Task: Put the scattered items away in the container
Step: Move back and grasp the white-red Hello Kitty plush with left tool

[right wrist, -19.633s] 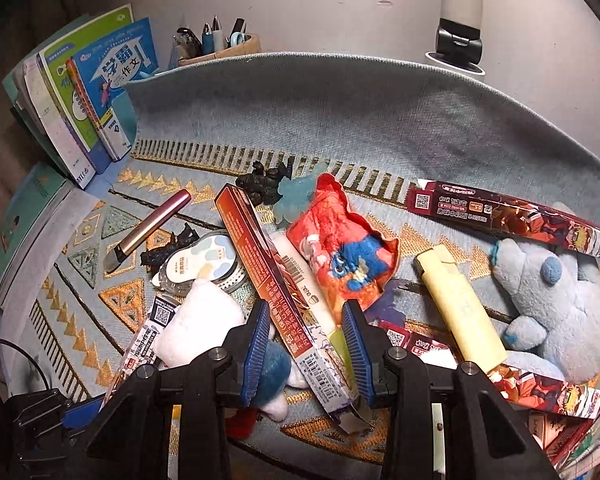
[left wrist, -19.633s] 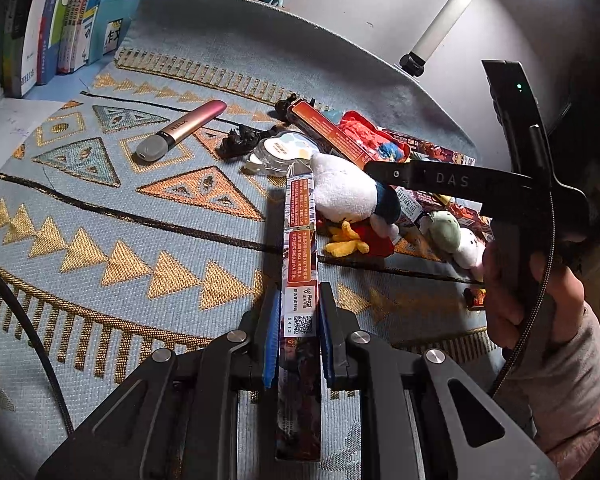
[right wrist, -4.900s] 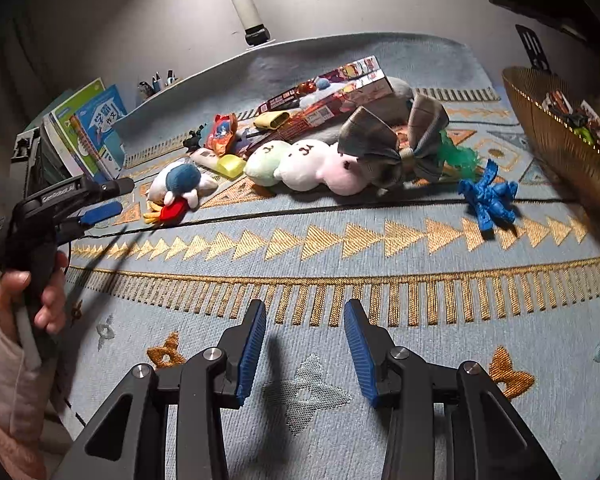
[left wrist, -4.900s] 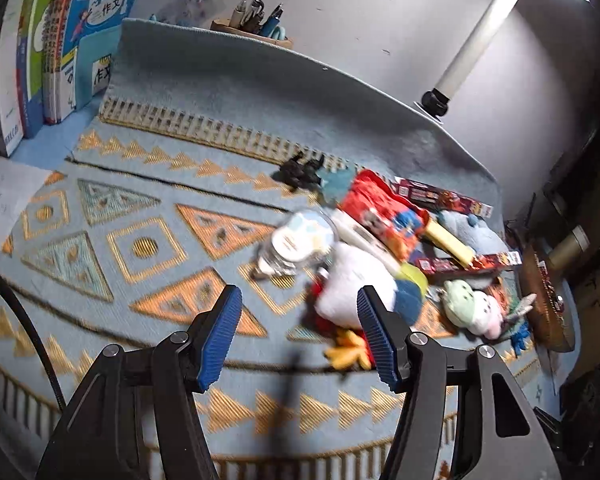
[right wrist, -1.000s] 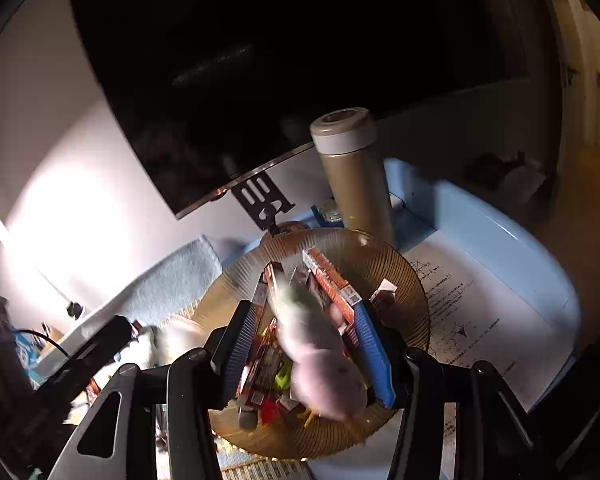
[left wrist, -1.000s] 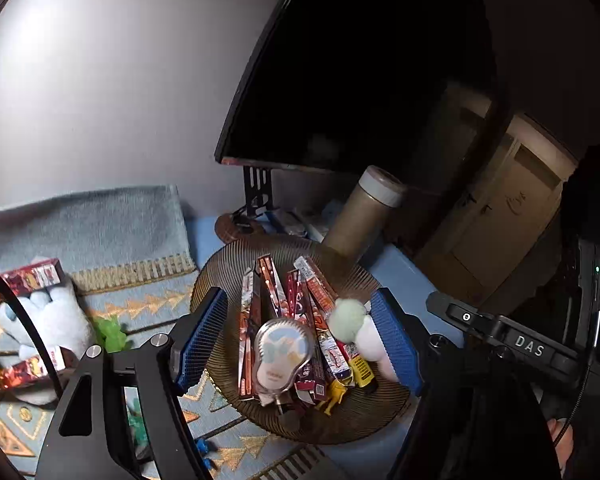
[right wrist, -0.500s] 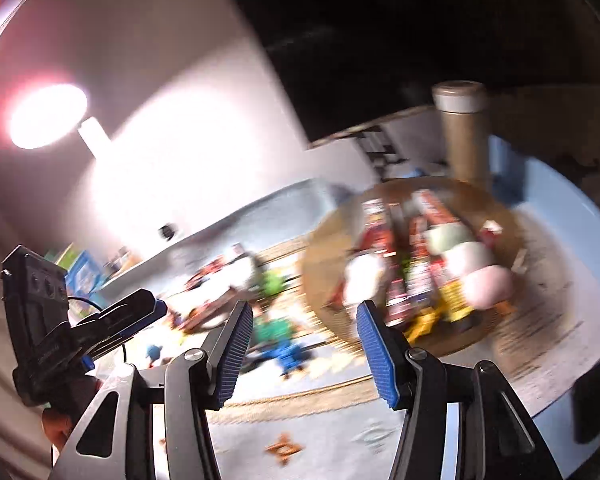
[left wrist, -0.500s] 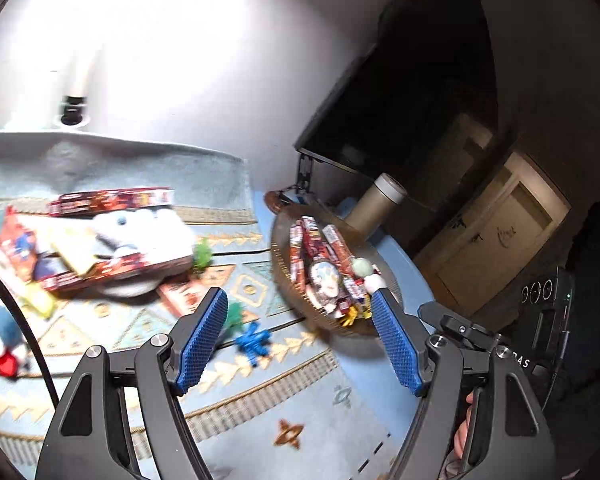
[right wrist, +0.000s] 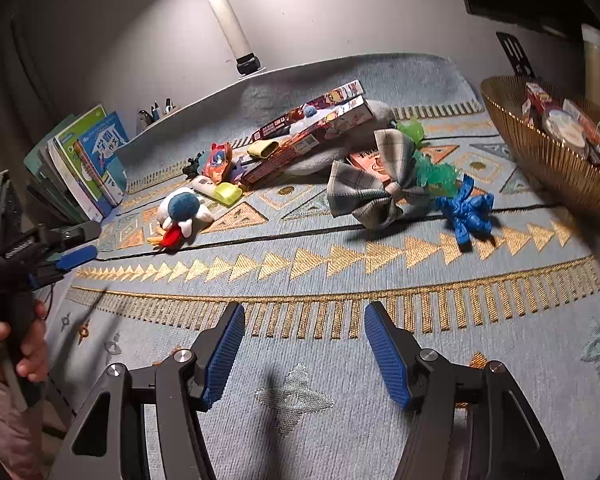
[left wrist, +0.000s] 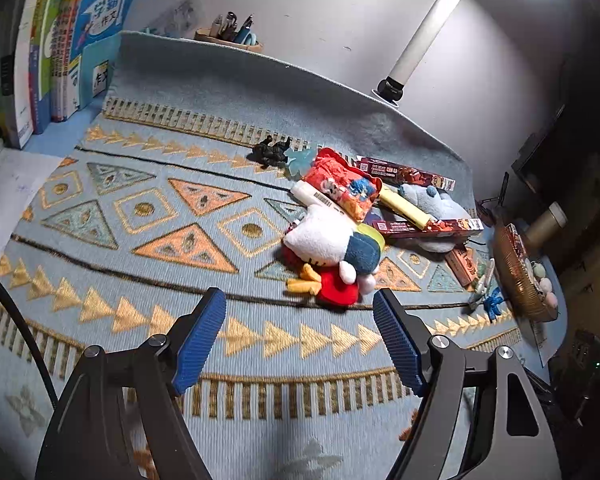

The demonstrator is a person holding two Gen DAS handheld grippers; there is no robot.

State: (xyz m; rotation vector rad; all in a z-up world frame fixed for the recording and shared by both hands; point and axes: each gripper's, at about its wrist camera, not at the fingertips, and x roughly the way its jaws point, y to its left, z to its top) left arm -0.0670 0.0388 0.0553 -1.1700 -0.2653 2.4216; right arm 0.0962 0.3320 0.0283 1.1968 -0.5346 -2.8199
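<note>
Both tools are empty and over the patterned mat, so the step in hand looks like the reach for the next pieces of clutter. The left hand-held gripper has its blue pads spread wide with nothing between them, aimed down at the mat just short of the duck plush. The right hand-held gripper is opening its jaws, also with nothing between them, above bare mat on the near side.

The container, a ribbed gold bowl, sits at the far right of the worktop and already holds several packets and soft toys. Still loose on the mat are the plaid bow, the blue knotted toy, a green frilly piece, and a heap farther off: long printed boxes, a red pouch and a pale blue plush.

The duck plush lies straight ahead of the left tool, so the next move probably calls for lowering those pads on either side of its soft body and squeezing. The right tool seems best placed for the bow or the blue toy, both near the bowl.
</note>
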